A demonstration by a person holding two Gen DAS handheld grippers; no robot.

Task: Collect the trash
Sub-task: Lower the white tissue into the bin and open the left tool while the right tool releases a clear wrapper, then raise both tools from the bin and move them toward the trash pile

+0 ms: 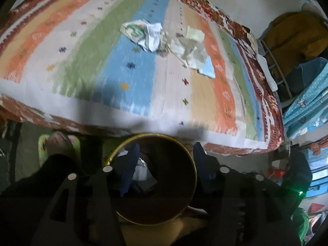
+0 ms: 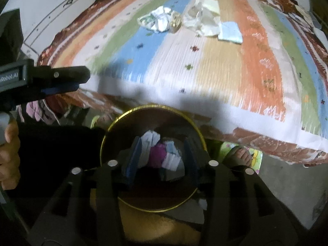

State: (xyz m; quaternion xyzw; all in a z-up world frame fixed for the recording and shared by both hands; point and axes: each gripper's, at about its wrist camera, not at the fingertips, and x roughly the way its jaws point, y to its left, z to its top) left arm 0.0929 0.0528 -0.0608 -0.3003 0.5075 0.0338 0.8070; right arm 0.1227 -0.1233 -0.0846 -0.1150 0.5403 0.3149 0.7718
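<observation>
Your bin [image 1: 155, 184] stands on the floor hard against the near edge of the bed [image 1: 102, 61], at the lower centre of both wrist views. Judged from that placement, it sits there so that each carry from bedspread to bin is short. Its mouth, ringed by a gold rim, faces straight up, so its long axis is vertical and you look down its bore.

Right gripper [image 2: 162, 157]: it hangs directly over the bin mouth with its jaws set wide apart and nothing between them. Below the gap, inside the bin, lie white, pale blue and magenta scraps [image 2: 162, 153]. The pose fits a release just made or an approach to one; the frames do not settle which.

Left gripper [image 1: 164, 164]: it also hangs at the bin, jaws wide and empty, one finger over the bore and the other outside the rim on the bed side. In the right wrist view it enters from the left edge of the frame as a dark horizontal bar.

Remaining trash lies on the striped bedspread, well apart from the bin, in the upper centre of each frame:
- A crumpled printed wrapper [image 1: 143, 33] on the blue stripe, with no clear long axis.
- A small gold-coloured item [image 2: 176, 23] just beside it; its shape is too blurred to identify.
- A wad of white crumpled paper [image 2: 202, 18], touching a flat pale blue piece [image 2: 230, 32] on the side towards the orange stripe.

The cluster as a whole runs across the stripes, so expect to work along it piece by piece.
</observation>
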